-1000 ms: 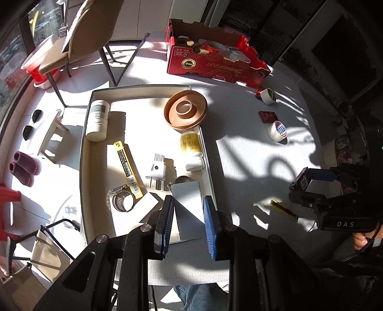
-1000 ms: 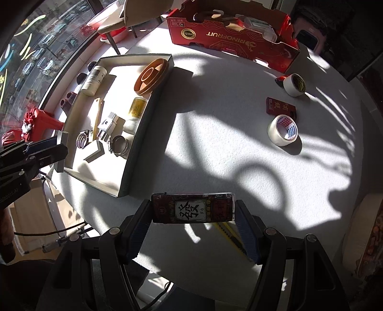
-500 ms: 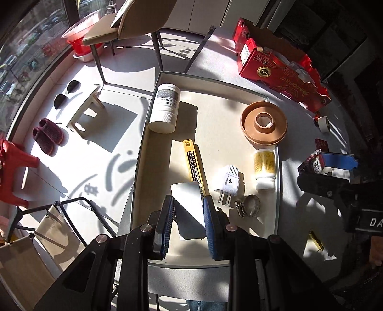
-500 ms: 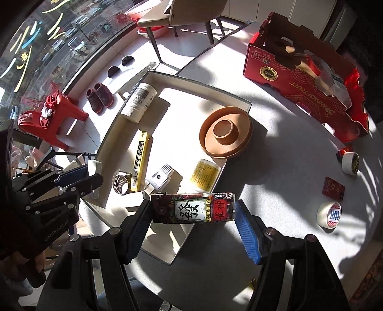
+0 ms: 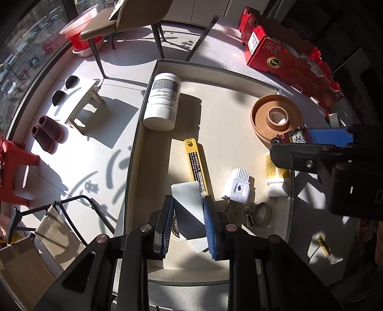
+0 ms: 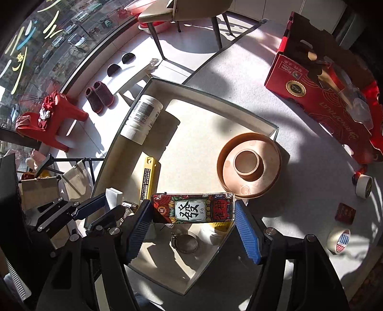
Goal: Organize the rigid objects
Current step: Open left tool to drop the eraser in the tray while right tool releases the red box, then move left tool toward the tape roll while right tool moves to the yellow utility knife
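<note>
A shallow cream tray [image 5: 143, 114] [image 6: 239, 117] holds a white bottle [image 5: 162, 100] [image 6: 142, 118], a yellow knife case [image 5: 196, 165] [image 6: 147, 178], a white plug [image 5: 239, 186], a small yellow-label bottle [image 5: 275, 177], a hose clamp [image 5: 261, 214] [image 6: 185, 242] and a brown ring dish [image 5: 276, 117] [image 6: 249, 165]. My left gripper [image 5: 188, 221] is shut on a pale grey flat block [image 5: 189, 205] above the tray's near left part. My right gripper [image 6: 194, 221] is shut on a red patterned box [image 6: 192, 210] [image 5: 295, 136], held over the tray's near right side.
On the white table lie a red fruit carton [image 6: 330, 95] [image 5: 287, 57], two tape rolls [image 6: 338, 239] [image 6: 363, 185], a small dark red box [image 6: 344, 213] and a small yellow item [image 5: 324, 245]. A chair [image 5: 134, 19], a stool and slippers stand on the floor at left.
Both grippers have moved left over the tray, each still holding its object. The right gripper came from the open table to above the tray's near right side.
</note>
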Demonstrator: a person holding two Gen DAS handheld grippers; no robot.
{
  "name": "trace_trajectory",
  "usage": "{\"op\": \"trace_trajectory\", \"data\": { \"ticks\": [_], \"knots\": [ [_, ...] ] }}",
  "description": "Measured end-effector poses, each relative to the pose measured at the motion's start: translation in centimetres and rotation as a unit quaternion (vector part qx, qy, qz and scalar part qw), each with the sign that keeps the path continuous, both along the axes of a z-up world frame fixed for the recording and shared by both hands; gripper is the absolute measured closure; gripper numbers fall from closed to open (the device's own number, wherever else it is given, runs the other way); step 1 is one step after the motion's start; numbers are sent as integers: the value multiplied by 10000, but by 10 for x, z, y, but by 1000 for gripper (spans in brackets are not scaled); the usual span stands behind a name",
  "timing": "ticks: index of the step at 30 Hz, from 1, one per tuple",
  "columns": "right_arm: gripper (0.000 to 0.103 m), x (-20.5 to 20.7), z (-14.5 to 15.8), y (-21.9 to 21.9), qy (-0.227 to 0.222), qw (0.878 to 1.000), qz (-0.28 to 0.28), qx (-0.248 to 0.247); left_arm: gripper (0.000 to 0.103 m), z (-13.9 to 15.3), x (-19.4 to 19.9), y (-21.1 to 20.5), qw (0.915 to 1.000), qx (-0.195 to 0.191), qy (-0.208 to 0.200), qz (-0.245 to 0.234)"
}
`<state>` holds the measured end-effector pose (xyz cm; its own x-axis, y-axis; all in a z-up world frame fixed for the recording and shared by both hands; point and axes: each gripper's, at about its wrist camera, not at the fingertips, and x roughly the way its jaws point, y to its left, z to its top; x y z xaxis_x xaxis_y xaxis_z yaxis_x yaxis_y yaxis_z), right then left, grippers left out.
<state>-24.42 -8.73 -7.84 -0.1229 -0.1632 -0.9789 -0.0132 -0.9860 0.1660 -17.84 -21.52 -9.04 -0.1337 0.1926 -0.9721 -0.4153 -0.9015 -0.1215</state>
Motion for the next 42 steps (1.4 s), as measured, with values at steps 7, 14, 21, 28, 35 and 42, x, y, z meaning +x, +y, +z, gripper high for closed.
{"op": "trace_trajectory", "data": {
  "ticks": [7,14,21,28,35,42],
  "knots": [
    [33,-9,-15,2,-135,9998,-124,-21,76,-6,-3,7,9999,-96,3,-62],
    [33,-16,-26,2,-253,9995,-179,24,75,-15,-10,15,9995,-327,14,17],
    [33,-15,-30,8,-321,9991,-260,-106,18,-20,-6,22,9987,-503,16,-1],
    [13,-6,-19,10,-220,9994,-259,-88,0,-19,-4,20,9994,-324,-60,115],
    [1,16,-5,23,-74,9985,-451,-310,0,-16,-2,17,9997,-247,-21,91],
    [1,71,-6,57,-259,9939,-1023,-330,0,-13,18,23,9989,-292,-228,-278]
  ]
}}
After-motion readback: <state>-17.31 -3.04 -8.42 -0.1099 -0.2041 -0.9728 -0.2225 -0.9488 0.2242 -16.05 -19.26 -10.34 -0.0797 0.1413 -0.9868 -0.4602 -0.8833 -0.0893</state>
